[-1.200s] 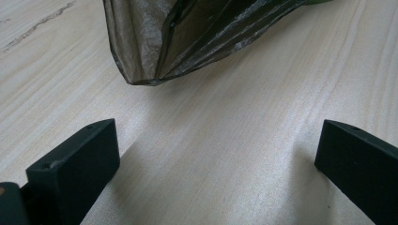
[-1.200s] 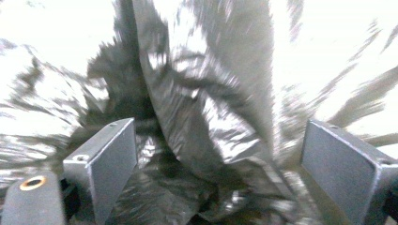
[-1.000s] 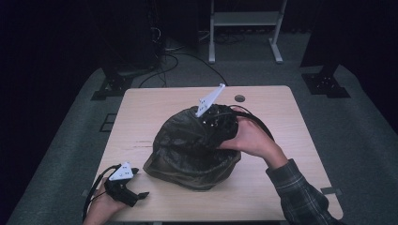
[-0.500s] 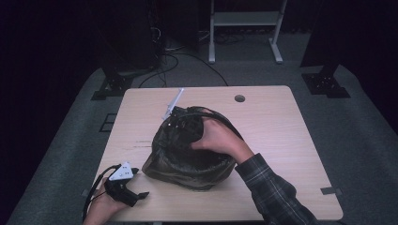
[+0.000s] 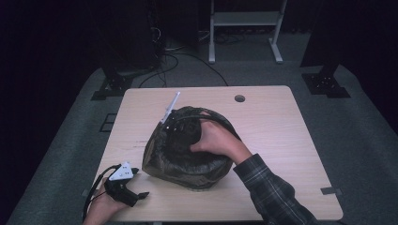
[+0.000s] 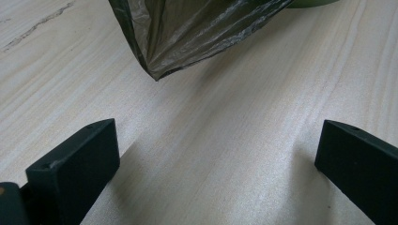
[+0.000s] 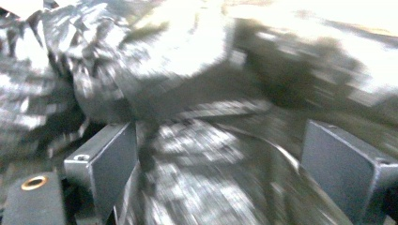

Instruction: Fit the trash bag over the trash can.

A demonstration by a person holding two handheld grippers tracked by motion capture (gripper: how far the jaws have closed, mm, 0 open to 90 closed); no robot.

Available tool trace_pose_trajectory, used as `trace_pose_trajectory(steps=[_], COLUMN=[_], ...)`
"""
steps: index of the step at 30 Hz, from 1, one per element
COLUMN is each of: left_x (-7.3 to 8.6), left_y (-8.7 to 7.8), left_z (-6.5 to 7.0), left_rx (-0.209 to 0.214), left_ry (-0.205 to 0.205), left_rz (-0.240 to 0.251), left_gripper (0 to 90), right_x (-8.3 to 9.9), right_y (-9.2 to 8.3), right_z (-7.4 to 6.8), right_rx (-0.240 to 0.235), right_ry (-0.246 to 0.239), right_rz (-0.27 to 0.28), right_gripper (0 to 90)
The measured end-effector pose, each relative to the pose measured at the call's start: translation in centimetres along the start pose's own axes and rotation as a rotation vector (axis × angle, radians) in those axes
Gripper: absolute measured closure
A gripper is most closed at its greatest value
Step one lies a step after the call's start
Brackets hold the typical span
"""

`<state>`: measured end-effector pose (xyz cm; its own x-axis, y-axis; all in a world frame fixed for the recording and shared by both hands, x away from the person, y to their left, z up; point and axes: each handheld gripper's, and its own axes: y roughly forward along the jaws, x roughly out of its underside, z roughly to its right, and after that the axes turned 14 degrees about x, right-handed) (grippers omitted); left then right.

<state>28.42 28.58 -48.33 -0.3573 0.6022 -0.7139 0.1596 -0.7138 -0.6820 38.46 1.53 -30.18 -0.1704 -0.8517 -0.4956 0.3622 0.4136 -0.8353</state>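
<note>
Right gripper view has my jaws standing wide apart with nothing clamped between them, and the crinkled dark plastic bag [image 7: 178, 84] lies directly beneath and ahead of them, blurred, its folds running under both jaws. From the high view I see my right gripper [image 5: 176, 123] pressed down into the top of the bag [image 5: 187, 150], toward its far left side, with the grey plate of the gripper sticking up and away over the bag's edge and my right hand [image 5: 218, 140] resting on the bag's crown. Left gripper view shows my other pair of jaws also spread wide, flat over bare wood, and a pointed corner of the bag [image 6: 187, 33] hangs just ahead of them, nearer the left jaw, not touching either. In the high view the left gripper [image 5: 133, 190] sits at the near left corner of the surface [image 5: 281, 140], just beside the bag's near left edge, while the bag itself lies around the middle.
</note>
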Motion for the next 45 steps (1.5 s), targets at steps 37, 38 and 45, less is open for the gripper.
trace_pose_trajectory(steps=[37,38,45], left_x=[0.0,0.0,0.0], left_y=[0.0,0.0,0.0], left_z=[0.0,0.0,0.0], left_rx=[0.002,0.002,0.003], left_ry=[0.001,0.002,0.002], left_rz=[-0.002,-0.002,-0.002], left_gripper=[0.0,0.0,0.0], right_x=[1.5,1.6,3.3], right_y=[-0.2,-0.7,-4.2], right_z=[-2.9,-2.6,-0.3], right_rx=[-0.041,-0.035,0.006], right_ry=[-0.043,-0.037,0.025], right_rz=[-0.019,-0.003,0.11], right_gripper=[10.1,10.1,10.1])
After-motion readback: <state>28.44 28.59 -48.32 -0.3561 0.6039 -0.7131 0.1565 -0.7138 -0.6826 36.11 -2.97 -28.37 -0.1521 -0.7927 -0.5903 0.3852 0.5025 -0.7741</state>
